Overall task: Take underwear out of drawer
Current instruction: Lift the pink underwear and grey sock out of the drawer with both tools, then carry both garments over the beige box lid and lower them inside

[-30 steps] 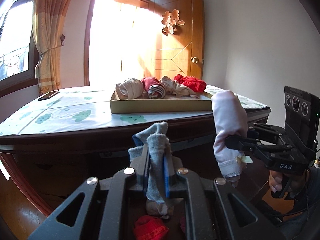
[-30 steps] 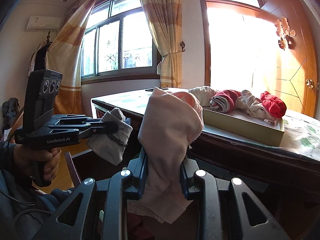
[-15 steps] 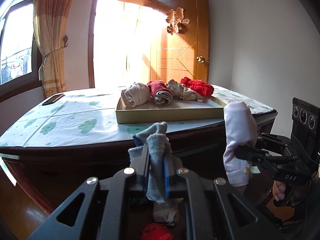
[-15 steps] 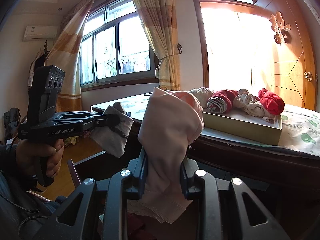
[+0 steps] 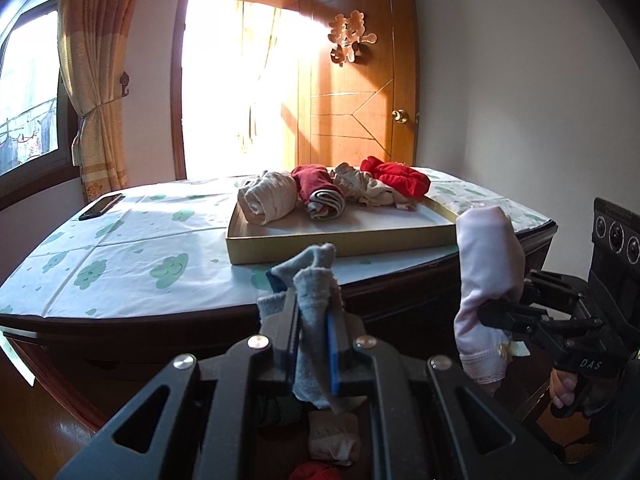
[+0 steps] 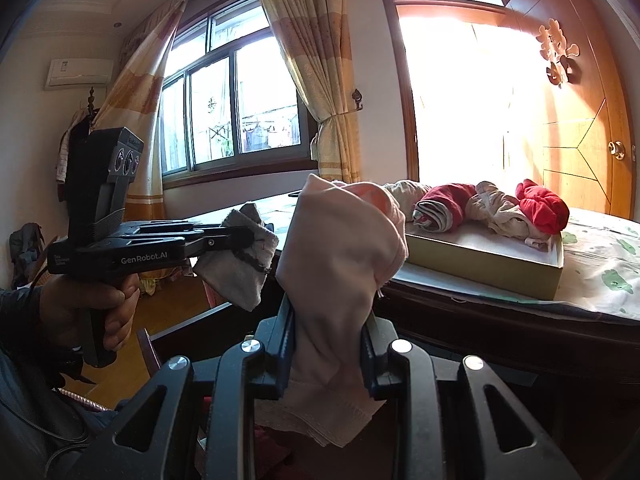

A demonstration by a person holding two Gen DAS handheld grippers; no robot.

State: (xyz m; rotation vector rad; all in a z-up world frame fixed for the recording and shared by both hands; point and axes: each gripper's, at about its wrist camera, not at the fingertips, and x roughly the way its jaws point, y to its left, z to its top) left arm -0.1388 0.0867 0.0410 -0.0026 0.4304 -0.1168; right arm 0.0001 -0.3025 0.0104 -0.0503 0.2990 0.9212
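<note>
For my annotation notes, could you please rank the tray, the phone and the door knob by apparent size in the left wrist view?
1. tray
2. phone
3. door knob
The knob is farthest away, so its true size is unsure.

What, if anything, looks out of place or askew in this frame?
Nothing looks damaged or spilled. The garments in the tray are loosely rolled, not neat. The left claw grips a grey piece and the right claw a pink piece, both dangling crumpled.
</note>
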